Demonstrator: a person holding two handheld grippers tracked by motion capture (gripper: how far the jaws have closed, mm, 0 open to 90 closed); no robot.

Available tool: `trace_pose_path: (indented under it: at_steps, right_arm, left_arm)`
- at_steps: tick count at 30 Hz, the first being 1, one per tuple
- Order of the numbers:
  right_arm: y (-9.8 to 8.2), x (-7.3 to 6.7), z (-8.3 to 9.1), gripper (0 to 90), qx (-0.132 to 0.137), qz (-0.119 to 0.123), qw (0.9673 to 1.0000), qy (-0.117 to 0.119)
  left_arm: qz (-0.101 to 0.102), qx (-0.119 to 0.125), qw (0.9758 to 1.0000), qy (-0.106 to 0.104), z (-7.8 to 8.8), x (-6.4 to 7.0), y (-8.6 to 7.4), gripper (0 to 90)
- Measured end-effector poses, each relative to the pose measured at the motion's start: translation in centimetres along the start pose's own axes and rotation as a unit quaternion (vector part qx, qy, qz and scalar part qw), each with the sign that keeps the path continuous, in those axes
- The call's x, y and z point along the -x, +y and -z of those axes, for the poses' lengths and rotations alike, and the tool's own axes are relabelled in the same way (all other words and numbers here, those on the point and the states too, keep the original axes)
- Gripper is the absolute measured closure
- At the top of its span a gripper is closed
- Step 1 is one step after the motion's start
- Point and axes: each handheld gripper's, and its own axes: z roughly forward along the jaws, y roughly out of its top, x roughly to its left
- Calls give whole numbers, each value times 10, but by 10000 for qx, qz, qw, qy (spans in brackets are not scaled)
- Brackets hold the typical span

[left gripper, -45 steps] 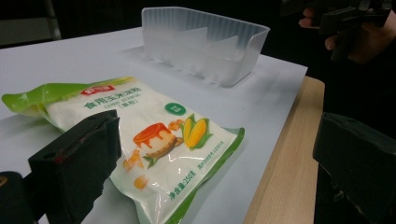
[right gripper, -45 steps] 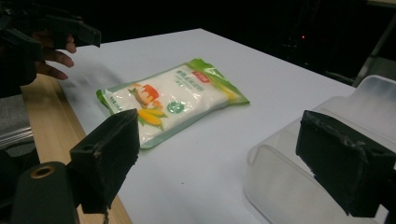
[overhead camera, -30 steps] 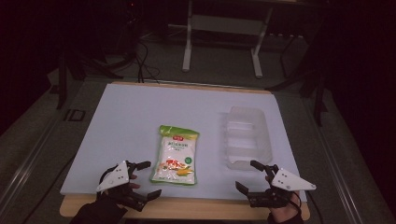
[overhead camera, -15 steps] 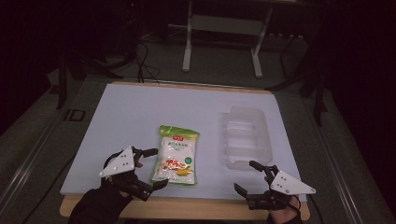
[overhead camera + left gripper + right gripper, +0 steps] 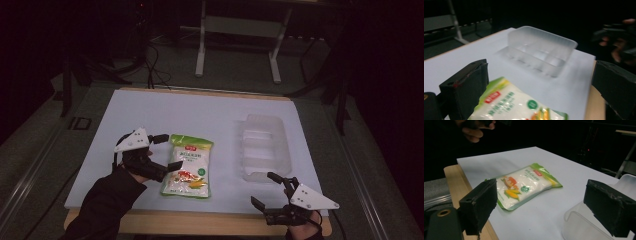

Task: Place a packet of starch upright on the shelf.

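Note:
A green and white food pouch (image 5: 188,165) printed with corn lies flat on the white table sheet (image 5: 200,112), near the front. My left gripper (image 5: 166,151) is open right at the pouch's left edge, its jaws spread either side of that edge; the left gripper view has the pouch (image 5: 516,105) between and below the wide jaws. A clear plastic compartment tray (image 5: 264,145) sits to the right of the pouch, also seen as the tray (image 5: 541,52). My right gripper (image 5: 267,189) hovers open at the table's front right, holding nothing, with the pouch (image 5: 524,185) ahead of it.
The table's wooden front edge (image 5: 200,222) runs under both hands. Behind the table stand a metal frame (image 5: 237,35) and cables on a dark floor. The tray's near corner (image 5: 584,220) lies close by my right jaw.
My left gripper has moved forward and right from the table's front edge up to the pouch's left side. The right gripper has barely moved.

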Motion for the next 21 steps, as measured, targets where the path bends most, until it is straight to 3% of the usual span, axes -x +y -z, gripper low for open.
trace_pose_path:
  at_steps: [3, 8, 13, 17, 18, 19, 21]
  right_arm:
    - [0, 0, 0, 117, -19, -29, 10000, 10]
    - [-1, 0, 0, 118, -36, -23, 10000, 35]
    - [-2, 0, -1, 117, -77, -95, 9999, 78]
    - [-3, 0, -3, 118, -142, -118, 9998, 113]
    - [-3, 0, -3, 118, -142, -118, 9998, 113]
    - [-3, -1, -4, 118, -163, -112, 9997, 116]
    - [-3, -1, -4, 117, -174, -116, 9997, 129]
  left_arm:
    - [126, -129, 9998, -8, -6, -12, 6, 16]
    - [159, -252, 9994, 198, -18, -29, 9, 16]
    - [478, -388, 9973, 411, -30, -50, 1, 16]
    - [725, -616, 9936, 607, -42, -65, -9, 17]
    - [809, -719, 9919, 672, -46, -68, -11, 17]
    - [949, -857, 9882, 845, -51, -75, -18, 41]
    - [1007, -899, 9871, 861, -53, -78, -21, 46]
